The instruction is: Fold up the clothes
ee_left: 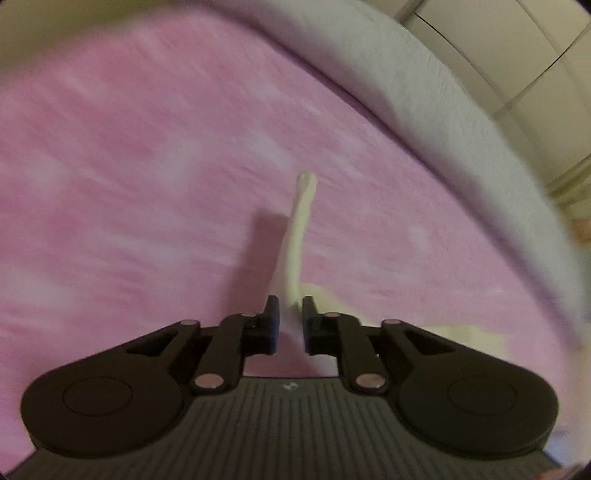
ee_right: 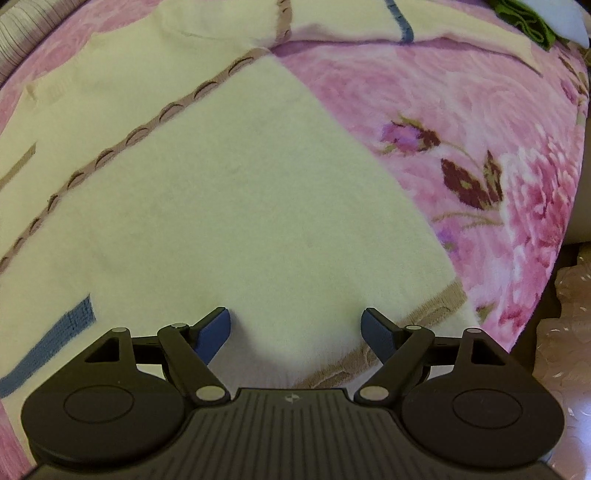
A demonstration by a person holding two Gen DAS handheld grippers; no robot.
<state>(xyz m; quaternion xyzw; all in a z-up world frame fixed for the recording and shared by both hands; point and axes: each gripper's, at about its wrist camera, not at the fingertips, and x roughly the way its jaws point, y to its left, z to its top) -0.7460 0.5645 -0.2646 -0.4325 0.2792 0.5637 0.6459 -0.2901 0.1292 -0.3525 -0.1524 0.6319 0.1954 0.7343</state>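
- The right gripper (ee_right: 295, 332) pointed down over the garment (ee_right: 229, 206), its jaws wide apart with nothing between them; the blue pads (ee_right: 214, 328) hovered over the cloth near its taupe-trimmed corner (ee_right: 436, 306).
- The left gripper (ee_left: 290, 321) had its jaws nearly together, with a cream strip (ee_left: 301, 236) of cloth running up between them; whether the pads actually pinched it I could not tell, as a thin gap showed on each side.
- The cream garment lay flat on the pink floral blanket (ee_right: 480, 155), a scalloped taupe band (ee_right: 122, 144) crossing it diagonally, blue stripes (ee_right: 48, 347) at its left and far edges.
- Its right edge ran toward the blanket's right side, where the flowers showed bare.
- A green cloth (ee_right: 524, 18) sat at the blanket's far right corner.
- In the left view the blanket (ee_left: 147, 184) was blurred, with a grey border (ee_left: 424, 92) along its far edge.
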